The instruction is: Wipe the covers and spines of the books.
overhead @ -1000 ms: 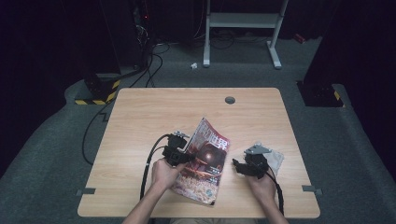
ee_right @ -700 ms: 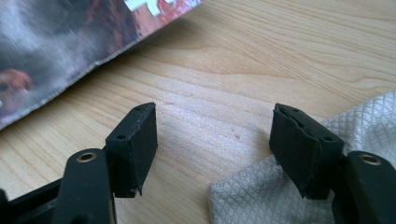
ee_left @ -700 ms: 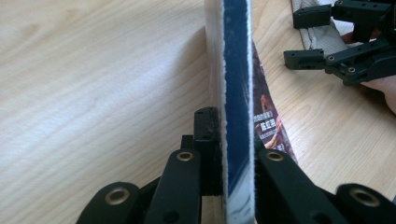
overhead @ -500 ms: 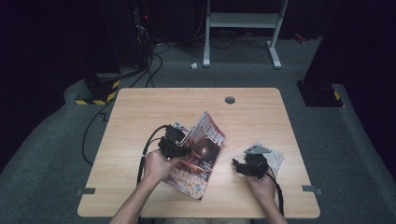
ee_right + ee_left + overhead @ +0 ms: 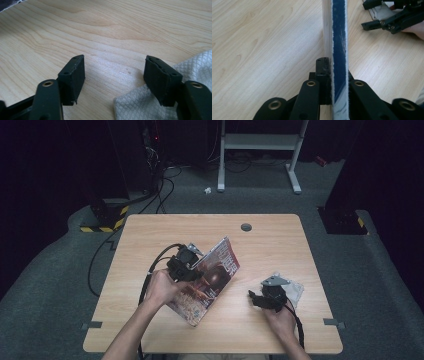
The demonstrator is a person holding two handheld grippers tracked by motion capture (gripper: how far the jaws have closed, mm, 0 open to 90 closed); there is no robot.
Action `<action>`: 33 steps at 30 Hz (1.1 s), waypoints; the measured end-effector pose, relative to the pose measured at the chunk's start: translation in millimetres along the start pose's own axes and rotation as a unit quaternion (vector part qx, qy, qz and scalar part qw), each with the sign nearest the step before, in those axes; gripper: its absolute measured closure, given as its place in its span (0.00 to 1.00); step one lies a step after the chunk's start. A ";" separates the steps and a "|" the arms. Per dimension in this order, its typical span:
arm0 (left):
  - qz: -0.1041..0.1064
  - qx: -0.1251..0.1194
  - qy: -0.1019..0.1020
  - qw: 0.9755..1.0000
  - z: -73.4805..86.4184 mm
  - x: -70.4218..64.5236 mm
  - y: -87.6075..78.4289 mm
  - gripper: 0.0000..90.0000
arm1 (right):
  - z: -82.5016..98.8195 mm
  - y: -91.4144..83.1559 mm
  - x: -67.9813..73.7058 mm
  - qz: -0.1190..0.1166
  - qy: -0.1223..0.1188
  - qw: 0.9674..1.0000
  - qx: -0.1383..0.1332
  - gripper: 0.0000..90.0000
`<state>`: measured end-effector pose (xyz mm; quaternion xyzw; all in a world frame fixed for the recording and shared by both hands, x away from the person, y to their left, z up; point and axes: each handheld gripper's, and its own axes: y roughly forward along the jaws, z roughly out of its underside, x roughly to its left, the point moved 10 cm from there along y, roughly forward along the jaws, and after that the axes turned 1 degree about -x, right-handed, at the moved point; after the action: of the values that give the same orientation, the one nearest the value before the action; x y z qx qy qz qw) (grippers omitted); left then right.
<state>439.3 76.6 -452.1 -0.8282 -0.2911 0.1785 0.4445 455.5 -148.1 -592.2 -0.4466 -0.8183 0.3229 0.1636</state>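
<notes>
A magazine (image 5: pixel 216 276) with a dark red cover is tilted up on its right edge near the middle of the wooden table (image 5: pixel 150 235). My left gripper (image 5: pixel 194 266) is shut on its raised left edge. In the left gripper view the magazine's blue-and-white edge (image 5: pixel 339 37) stands upright between the jaws of the left gripper (image 5: pixel 335 75). My right gripper (image 5: pixel 253 298) rests open at the right, beside a white quilted cloth (image 5: pixel 296 290). The right gripper view shows the open right gripper (image 5: pixel 115 70), one jaw above the cloth's corner (image 5: pixel 150 105), nothing held.
A round grey grommet (image 5: pixel 246 226) sits near the table's far edge. Black cable (image 5: pixel 150 270) trails from the left gripper off the table's left side. A white desk frame (image 5: pixel 260 142) and black-yellow floor blocks (image 5: pixel 107 217) stand behind the table.
My left gripper has risen with the magazine's edge, so the magazine now stands steeper and has shifted slightly left. The right gripper has stayed in place.
</notes>
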 end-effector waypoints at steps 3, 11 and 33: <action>0.002 0.013 0.021 1.000 -1.4 -2.6 -0.7 0.93 | -0.1 -0.1 0.1 -0.001 -0.002 1.000 0.000 0.40; 0.005 0.042 0.064 0.997 -6.6 -6.2 -5.0 0.93 | -1.1 -3.9 1.8 -0.022 -0.019 0.999 0.041 0.50; 0.032 0.069 0.129 0.989 -8.7 -12.8 -11.8 0.93 | -76.9 -67.5 19.2 -0.133 -0.187 0.973 0.033 0.51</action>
<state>430.4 68.0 -436.9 -0.8202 -0.1916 0.1037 0.5289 445.5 -129.1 -490.3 -0.2596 -0.8756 0.4024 0.0638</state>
